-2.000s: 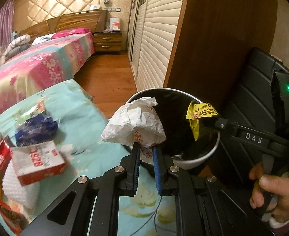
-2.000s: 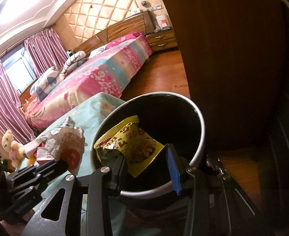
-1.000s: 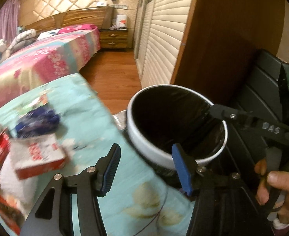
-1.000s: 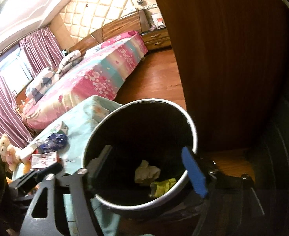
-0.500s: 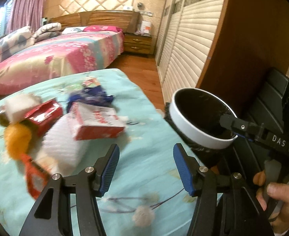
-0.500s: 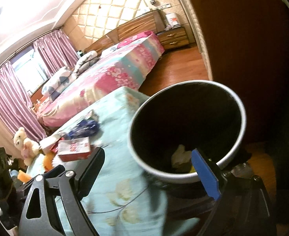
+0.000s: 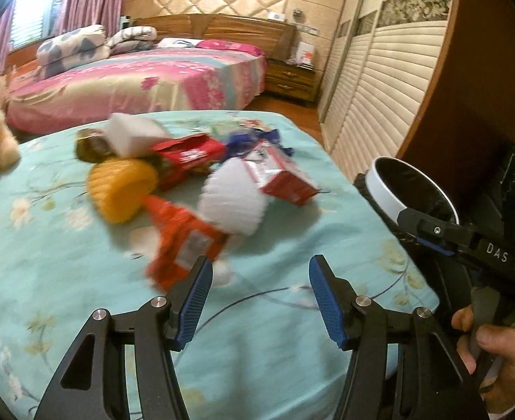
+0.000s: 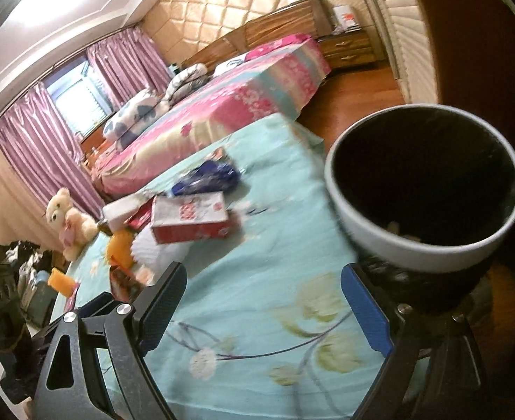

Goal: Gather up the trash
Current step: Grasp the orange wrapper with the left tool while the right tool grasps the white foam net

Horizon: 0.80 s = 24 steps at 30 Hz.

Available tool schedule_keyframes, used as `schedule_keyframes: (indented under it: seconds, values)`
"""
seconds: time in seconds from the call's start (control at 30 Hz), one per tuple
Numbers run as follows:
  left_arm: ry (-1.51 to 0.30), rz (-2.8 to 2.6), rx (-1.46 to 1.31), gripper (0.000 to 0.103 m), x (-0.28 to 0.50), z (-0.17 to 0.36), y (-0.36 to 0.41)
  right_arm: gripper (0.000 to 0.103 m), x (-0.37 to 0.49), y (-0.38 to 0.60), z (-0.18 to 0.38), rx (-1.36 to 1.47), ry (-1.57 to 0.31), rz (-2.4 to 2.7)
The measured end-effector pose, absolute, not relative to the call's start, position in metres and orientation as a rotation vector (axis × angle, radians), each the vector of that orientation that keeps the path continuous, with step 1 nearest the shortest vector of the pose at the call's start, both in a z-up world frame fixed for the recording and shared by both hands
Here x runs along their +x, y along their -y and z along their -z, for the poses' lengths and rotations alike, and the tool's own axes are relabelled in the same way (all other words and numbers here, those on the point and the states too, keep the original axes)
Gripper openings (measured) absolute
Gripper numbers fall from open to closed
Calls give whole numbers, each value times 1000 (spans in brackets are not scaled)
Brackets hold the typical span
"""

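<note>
Just ahead of left hand-held gripper: trash

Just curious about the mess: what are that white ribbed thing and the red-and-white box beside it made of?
The white ribbed thing looks like soft foam netting, matte, with ridged edges; blur leaves it uncertain. The red-and-white box looks like printed cardboard, with flat faces, crisp corners and a slight sheen.

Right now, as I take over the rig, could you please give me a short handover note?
Left hand-held gripper: open, empty, over the teal cloth, facing the trash pile.
Right hand-held gripper: open, empty, next to the bin.
Bin: at the cloth's edge, a few scraps visible inside.
Left to do: red-and-white box, white foam net, orange wrapper, yellow foam net, blue wrapper.
</note>
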<state>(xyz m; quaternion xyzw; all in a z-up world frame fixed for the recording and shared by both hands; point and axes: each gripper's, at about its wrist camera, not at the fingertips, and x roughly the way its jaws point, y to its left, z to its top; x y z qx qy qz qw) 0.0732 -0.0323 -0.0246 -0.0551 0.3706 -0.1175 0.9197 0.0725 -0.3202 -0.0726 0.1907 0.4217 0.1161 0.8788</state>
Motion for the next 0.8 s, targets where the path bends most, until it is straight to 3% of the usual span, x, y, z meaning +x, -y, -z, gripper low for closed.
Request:
schedule_keyframes:
  seconds: [0.8]
  values:
    - [-855,177,-143,55,97,38,-4,91,100,233,95,377,-953,-392]
